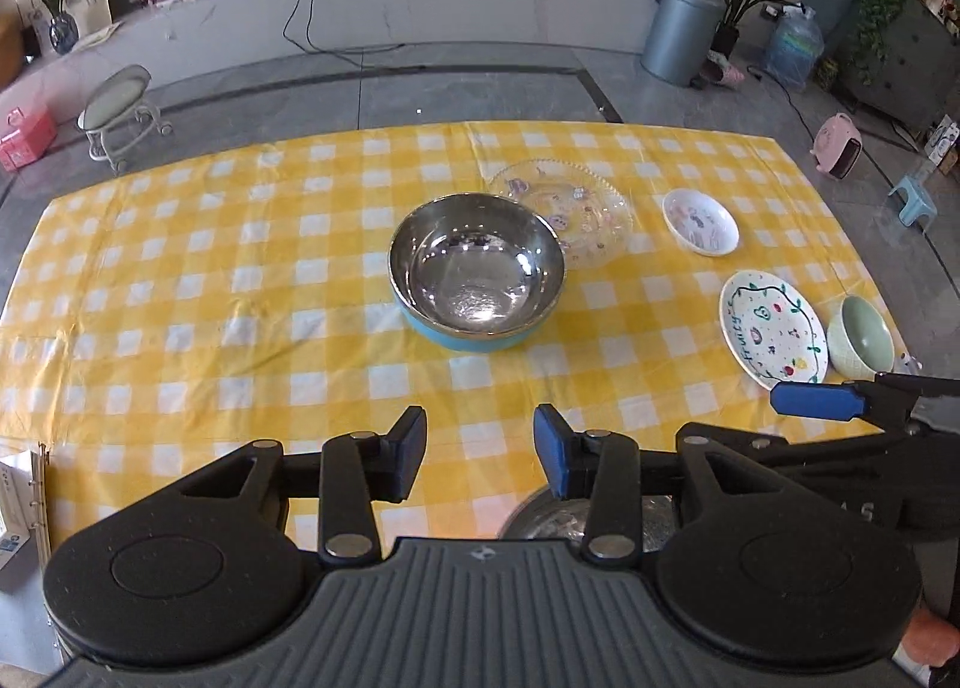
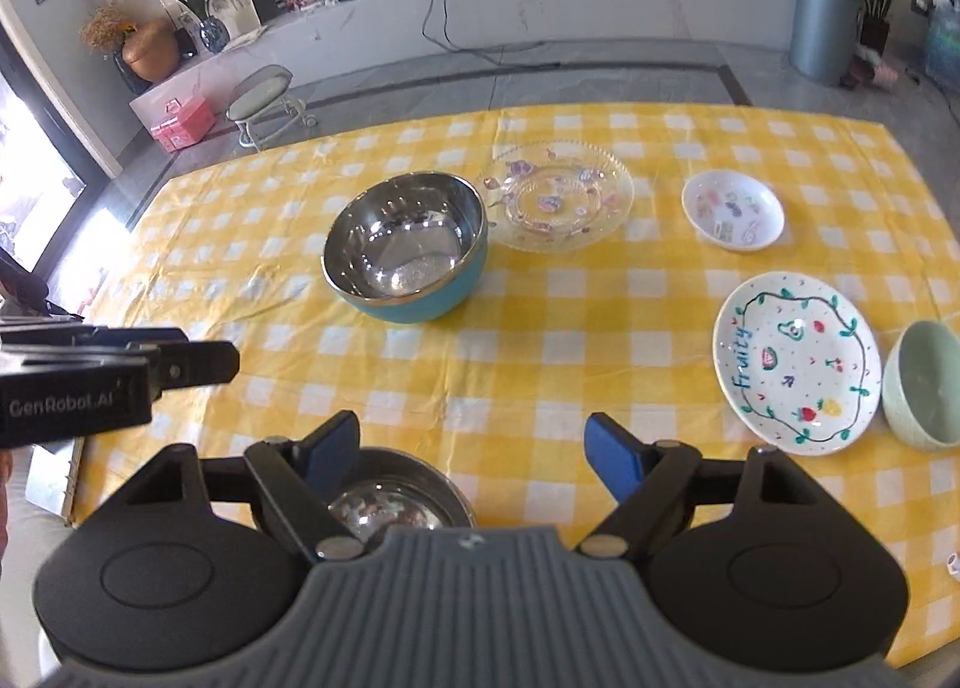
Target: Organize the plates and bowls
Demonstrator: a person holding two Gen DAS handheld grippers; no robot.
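A steel bowl with a blue outside [image 1: 477, 280] [image 2: 408, 250] stands mid-table, touching a clear patterned glass plate [image 1: 591, 208] [image 2: 558, 202] behind it. To the right are a small white dish [image 1: 700, 221] [image 2: 732, 217], a "Fruity" painted plate [image 1: 773, 331] [image 2: 795, 364] and a pale green bowl [image 1: 861, 343] [image 2: 924, 382]. A second steel bowl [image 1: 540, 520] [image 2: 390, 502] sits at the near edge, partly hidden under both grippers. My left gripper [image 1: 480, 451] is open above it with nothing between its fingers. My right gripper [image 2: 474, 451] stands wide open and holds nothing.
A yellow checked cloth [image 1: 180, 268] covers the table. Papers [image 1: 18, 514] lie off its near left corner. On the floor beyond stand a round stool [image 1: 120, 100], a grey bin [image 1: 681, 31] and a pink box [image 1: 24, 136].
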